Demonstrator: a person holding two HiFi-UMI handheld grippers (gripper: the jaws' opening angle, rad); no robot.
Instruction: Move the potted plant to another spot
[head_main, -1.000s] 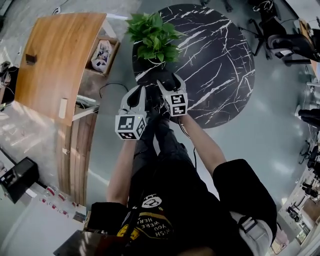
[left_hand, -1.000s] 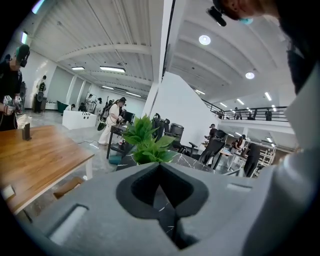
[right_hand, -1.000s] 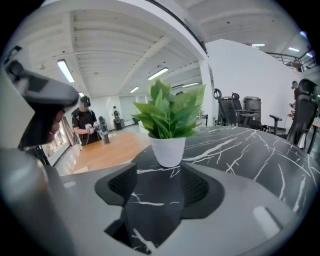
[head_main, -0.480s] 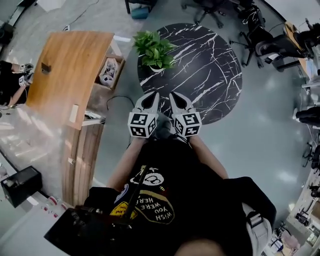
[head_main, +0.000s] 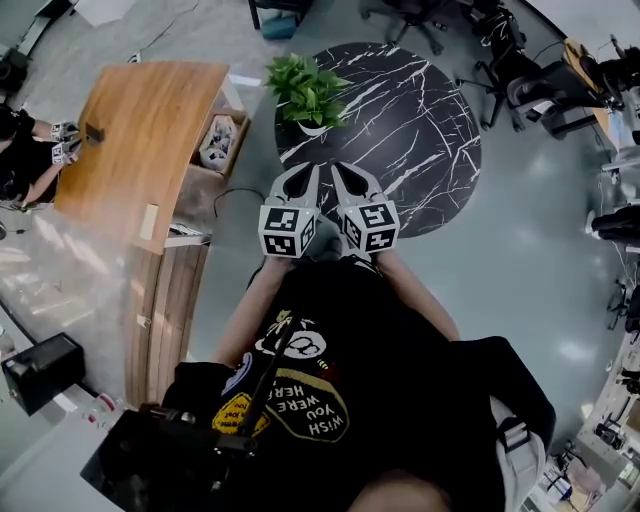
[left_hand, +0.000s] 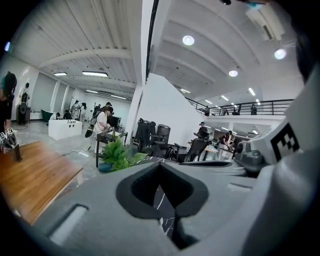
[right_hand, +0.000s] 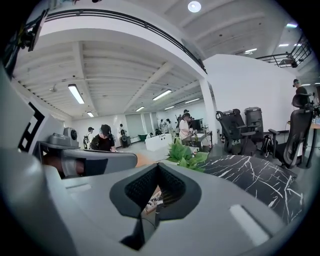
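the plant (head_main: 305, 88) stands at the table (head_main: 420, 130) edge, well apart from the left tongs (head_main: 301, 172) and right tongs (head_main: 345, 172), both closed and empty; its leaves look soft, so i would hold the stiff pot (head_main: 313, 128) sides.

Bright green leaves on the potted plant (head_main: 305, 88) at 12 o'clock, above a white pot (head_main: 312, 128). Black with thin white marble veins across the round table (head_main: 420, 140) at 1 o'clock. Warm orange-brown wood grain on the desk (head_main: 140, 130) at 10 o'clock. Pale grey shells on the left gripper (head_main: 300, 175) and right gripper (head_main: 350, 175), dark grey pads (left_hand: 140, 189) inside, black-and-white square markers on the marker cubes (head_main: 288, 230). Glossy grey-green on the floor (head_main: 540, 280) at 3 o'clock. Black on the person's shirt (head_main: 380, 380) at 6 o'clock, with a yellow-and-white print.
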